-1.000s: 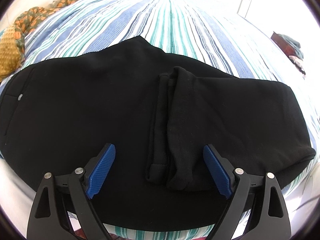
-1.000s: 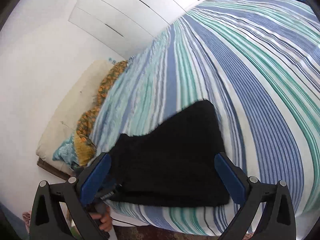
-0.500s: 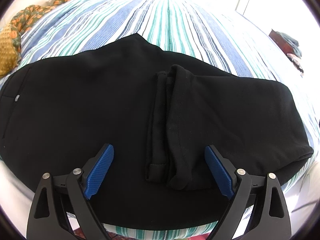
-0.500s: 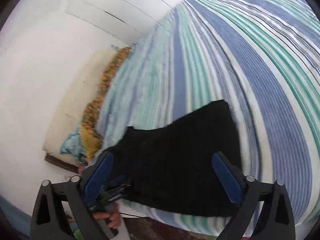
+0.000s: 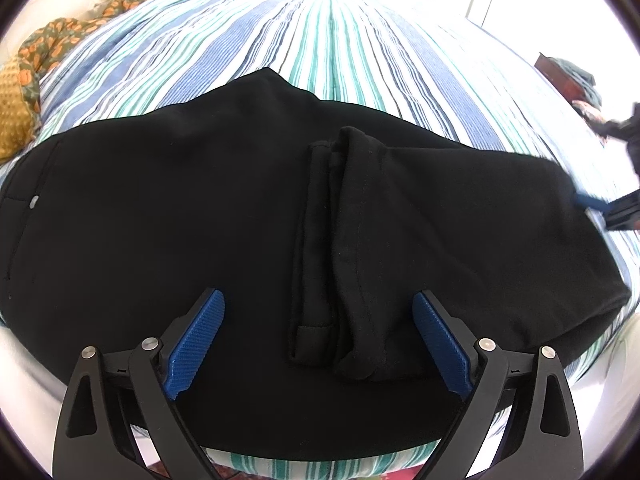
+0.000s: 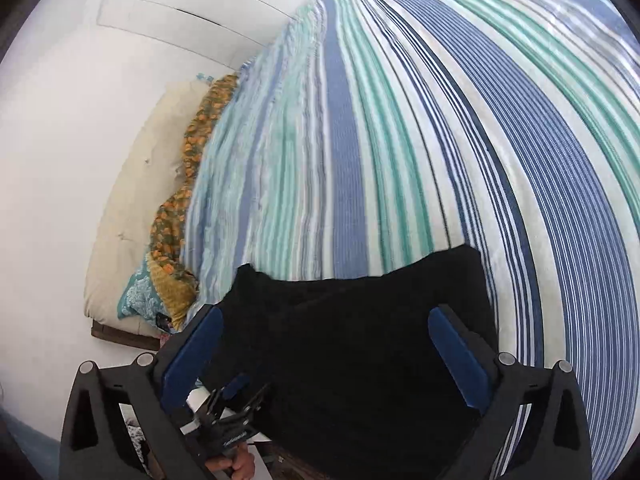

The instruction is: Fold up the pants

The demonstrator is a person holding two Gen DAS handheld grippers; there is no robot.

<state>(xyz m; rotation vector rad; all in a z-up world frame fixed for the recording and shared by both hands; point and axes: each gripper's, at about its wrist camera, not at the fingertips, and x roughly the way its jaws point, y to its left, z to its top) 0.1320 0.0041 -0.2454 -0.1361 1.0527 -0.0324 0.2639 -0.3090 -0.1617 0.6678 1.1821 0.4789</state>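
Black pants (image 5: 200,220) lie flat across the near edge of the bed (image 5: 340,40), on a sheet striped blue, teal and white. The legs are folded back over the upper part; their hem ends (image 5: 340,344) sit on top of the fabric near the middle, side by side, with a stitched cuff visible. A small grey tab (image 5: 34,201) marks the pocket at the far left of the pants. Left gripper (image 5: 318,344) hangs above the near part of the pants, tilted down, jaws spread wide and having just been opening a little further; the hem ends lie under the gap but the blue pads (image 5: 196,340) touch nothing. Right gripper (image 6: 326,356) is above the right end of the pants, jaws wide apart, nothing clamped; black fabric fills the space below them. In the left wrist view the right gripper shows blurred at the right edge (image 5: 612,208), just beside the pants' end. In the right wrist view the left gripper and the hand (image 6: 236,466) holding it appear at the bottom. An orange floral cloth (image 5: 60,44) lies along the bed's left side. White wardrobe doors (image 6: 180,12) stand behind.
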